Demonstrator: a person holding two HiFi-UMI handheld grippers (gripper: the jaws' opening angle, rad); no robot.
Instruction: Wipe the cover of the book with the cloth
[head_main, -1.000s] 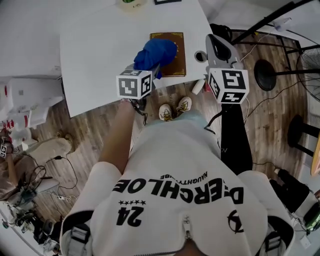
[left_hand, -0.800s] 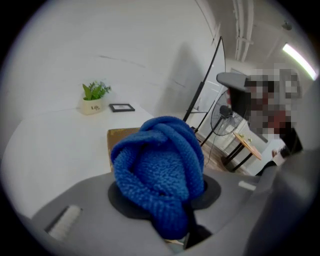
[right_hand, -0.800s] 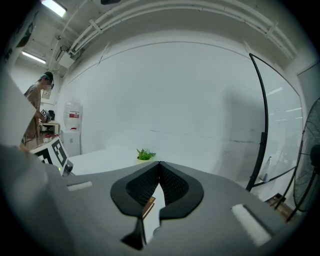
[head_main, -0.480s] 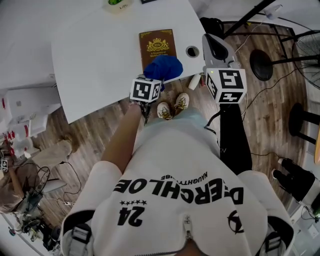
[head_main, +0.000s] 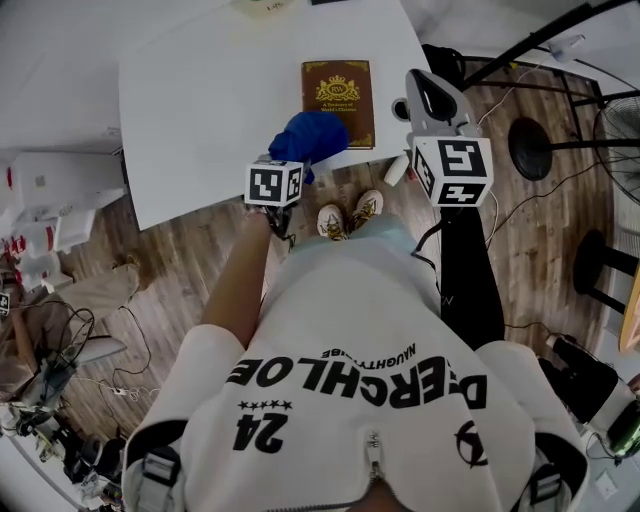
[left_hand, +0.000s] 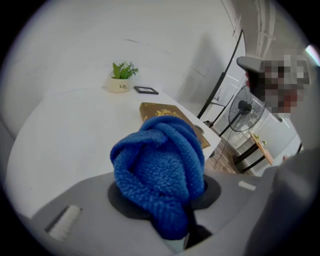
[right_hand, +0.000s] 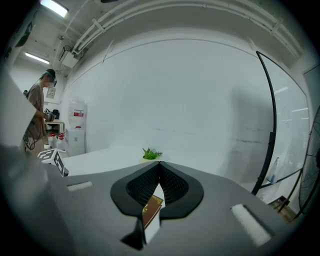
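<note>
A white table (head_main: 200, 100) is seen above a wood floor (head_main: 180, 250), with a brown book (head_main: 338, 85) lying closed near its right edge. A bunched blue cloth (head_main: 308, 135) is gripped in the left tongs (head_main: 292, 158) at the book's near left corner; contact cannot be judged. The right tongs (right_hand: 159, 172) are closed on nothing, held beyond the table's right edge.

My head view is evenly bright; the white table (head_main: 200, 100) is nearly washed out, shadows soft. My 2 gripper views bend hard and go black at the corners. Ceiling strip lights (right_hand: 54, 7) glare in the right gripper view; my cloth (left_hand: 157, 170) looks soft up close.
</note>
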